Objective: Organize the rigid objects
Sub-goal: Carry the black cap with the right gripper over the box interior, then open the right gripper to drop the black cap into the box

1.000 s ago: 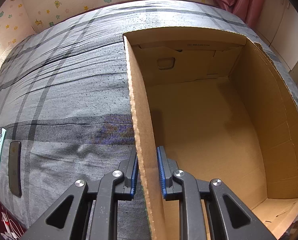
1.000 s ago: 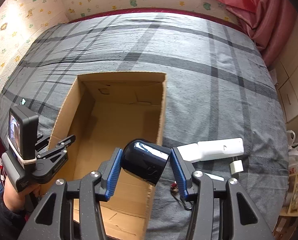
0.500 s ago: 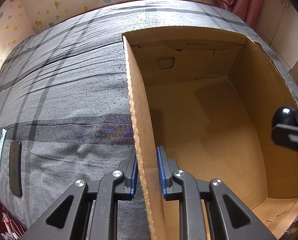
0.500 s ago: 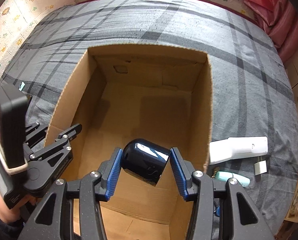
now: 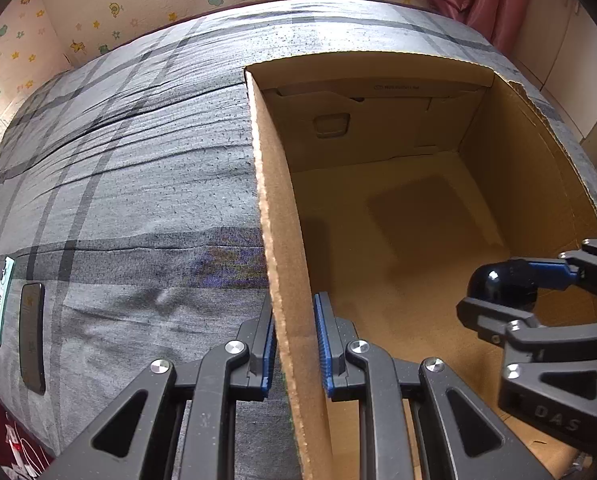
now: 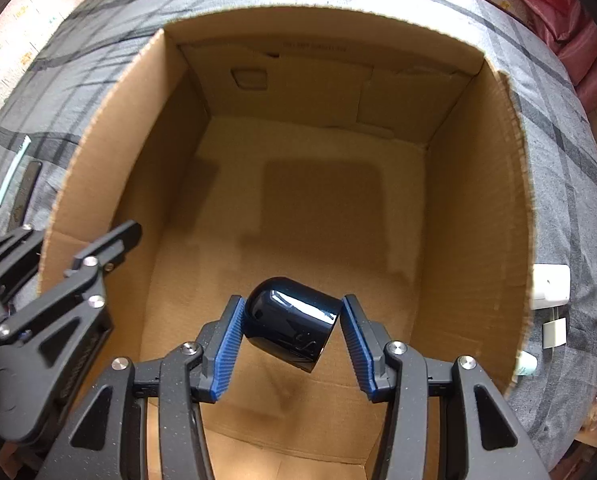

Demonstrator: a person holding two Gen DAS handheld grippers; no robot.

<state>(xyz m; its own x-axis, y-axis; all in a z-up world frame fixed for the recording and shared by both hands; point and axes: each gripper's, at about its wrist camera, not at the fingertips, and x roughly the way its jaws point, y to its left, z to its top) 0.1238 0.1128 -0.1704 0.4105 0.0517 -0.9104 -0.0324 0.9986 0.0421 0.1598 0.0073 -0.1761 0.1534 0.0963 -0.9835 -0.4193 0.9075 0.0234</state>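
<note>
the biggest thing is a bed covered with a grey plaid blanket [image 5: 130, 184], which fills most of both views. on the blanket stands an open cardboard box [image 6: 478, 208], with bare brown walls and a bare floor inside.

the left gripper [image 5: 294, 344] is at the left wall of the box, near the front corner. its two blue pads are closed on the top edge of this wall, one pad outside and one pad inside, so it grips the cardboard. in the right wrist view the same gripper [image 6: 106, 240] is seen from the side at the left rim of the box.

the right gripper [image 6: 290, 332] points down into the box. its blue pads press on both sides of a glossy dark blue cylinder [image 6: 292, 328] with one rounded end, which lies tilted between them. the cylinder is held above the floor of the box, in the front part, and it is not touching the cardboard as far as one can see. the left wrist view shows this gripper [image 5: 506, 292] with the cylinder [image 5: 498, 282] at the right side, inside the box.

outside the box, on the blanket at the right, lie a white flat device [image 6: 550, 284] and a small white plug [image 6: 554, 332]. at the left lie a black phone [image 5: 32, 338] and a thin mint green item [image 5: 3, 300] just beside it.
</note>
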